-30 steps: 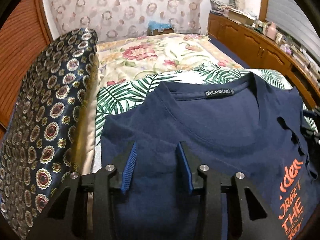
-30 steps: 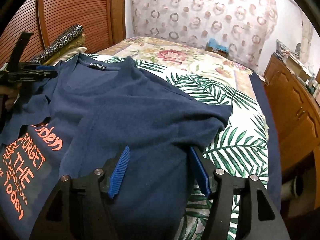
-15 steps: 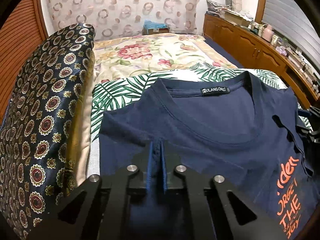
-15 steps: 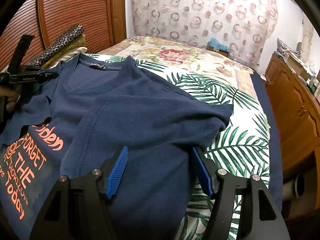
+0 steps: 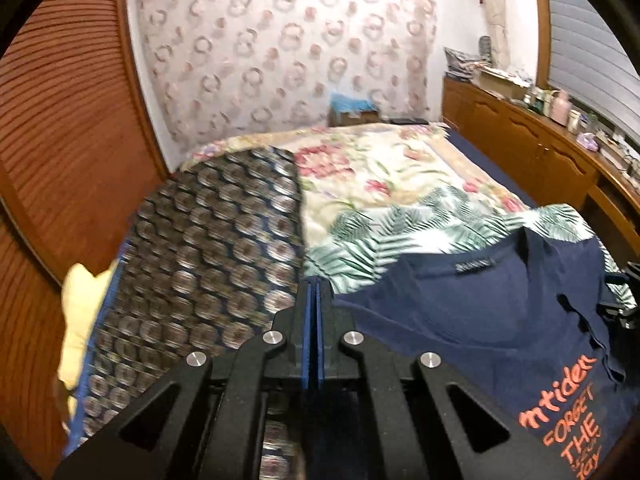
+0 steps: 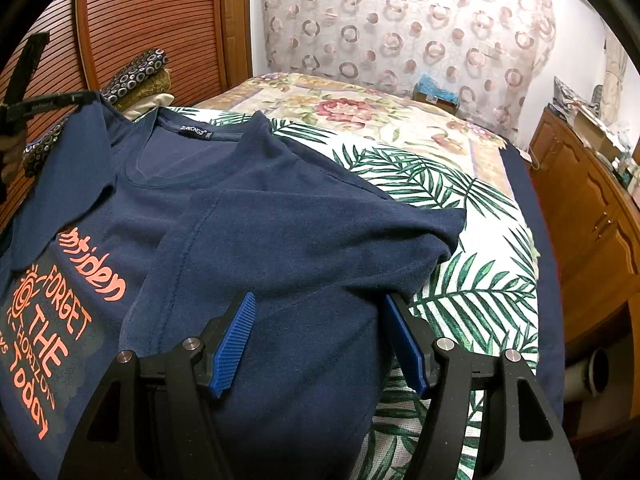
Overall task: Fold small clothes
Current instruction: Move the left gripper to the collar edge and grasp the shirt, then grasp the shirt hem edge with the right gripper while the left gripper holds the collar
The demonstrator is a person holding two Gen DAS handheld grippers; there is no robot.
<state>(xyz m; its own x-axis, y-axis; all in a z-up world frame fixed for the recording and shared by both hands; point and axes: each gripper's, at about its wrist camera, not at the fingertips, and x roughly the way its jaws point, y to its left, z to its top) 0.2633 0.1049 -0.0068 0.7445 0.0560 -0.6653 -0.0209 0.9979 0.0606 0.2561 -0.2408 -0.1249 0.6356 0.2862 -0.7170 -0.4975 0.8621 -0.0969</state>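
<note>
A navy T-shirt (image 6: pixel 280 240) with orange lettering (image 6: pixel 48 320) lies front up on the palm-leaf bedcover (image 6: pixel 440 200). Its right sleeve (image 6: pixel 320 224) is folded in over the chest. My left gripper (image 5: pixel 316 286) is shut, blue pads together, pinching the shirt's left sleeve. In the right wrist view that sleeve (image 6: pixel 76 160) hangs lifted off the bed from the left gripper (image 6: pixel 90 97) at the far left. My right gripper (image 6: pixel 320 298) is open, low over the shirt's folded right side, with navy cloth lying between its fingers and the pads not pressing on it.
A rolled dark cushion with a circle pattern (image 5: pixel 200 280) lies along the bed's left side, a yellow cloth (image 5: pixel 80 312) beside it. Slatted wooden doors (image 5: pixel 60 140) stand on the left. A wooden cabinet (image 5: pixel 540 152) with clutter on top runs along the right.
My left gripper closed on the shirt's sleeve, then rose and swung left, taking the sleeve up off the bed. The right gripper stayed where it was, open.
</note>
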